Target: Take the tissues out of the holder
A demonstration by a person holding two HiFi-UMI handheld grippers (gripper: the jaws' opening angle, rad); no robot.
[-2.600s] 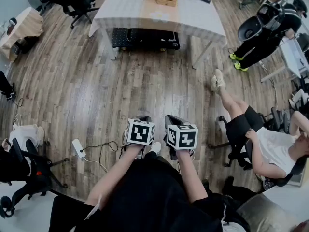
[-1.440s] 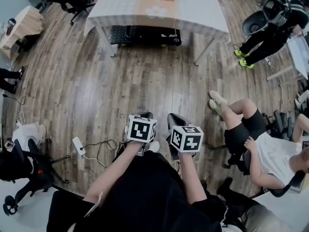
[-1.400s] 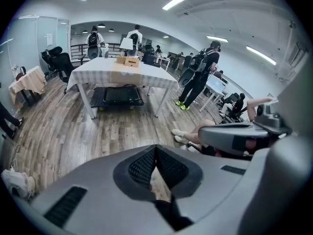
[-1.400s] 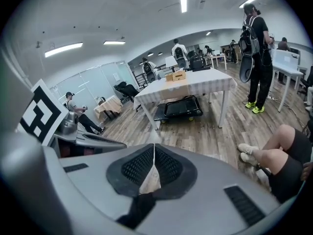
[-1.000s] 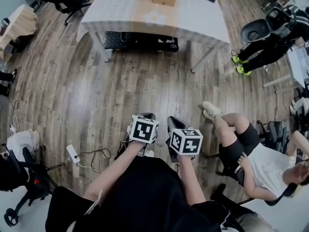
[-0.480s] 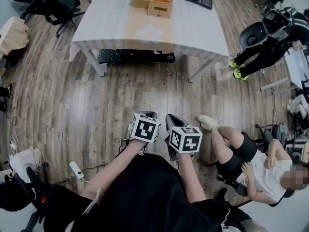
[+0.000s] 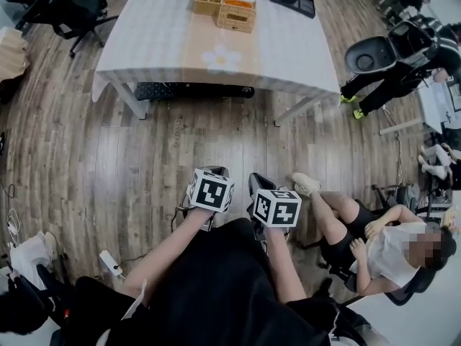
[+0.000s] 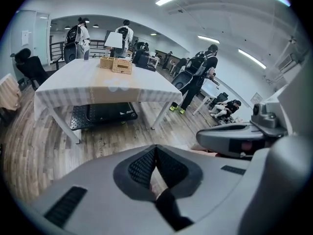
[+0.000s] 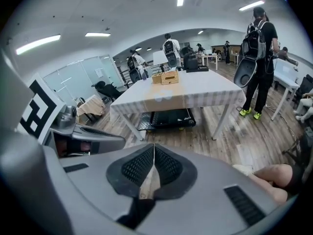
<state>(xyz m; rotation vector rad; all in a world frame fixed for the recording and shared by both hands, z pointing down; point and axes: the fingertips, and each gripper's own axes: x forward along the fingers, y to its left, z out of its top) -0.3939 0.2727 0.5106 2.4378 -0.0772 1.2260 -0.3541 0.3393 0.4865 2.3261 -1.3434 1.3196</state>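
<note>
The wooden floor [image 7: 137, 157] is stretching between the grippers and the table [image 7: 166, 42], which is standing at 12 o'clock from them, well apart. A seated person [image 7: 374, 247] is lounging at 4 o'clock of the right gripper [image 7: 259, 180]. The left gripper [image 7: 209, 171] is riding just beside it. Both pairs of jaws are pressing together with nothing between them. The wooden tissue holder [image 7: 236, 19] is sitting at the table's far edge, at 12 o'clock, well away from the jaws. Compared with half a second ago, the table is showing lower in the head view, nearer the grippers.
</note>
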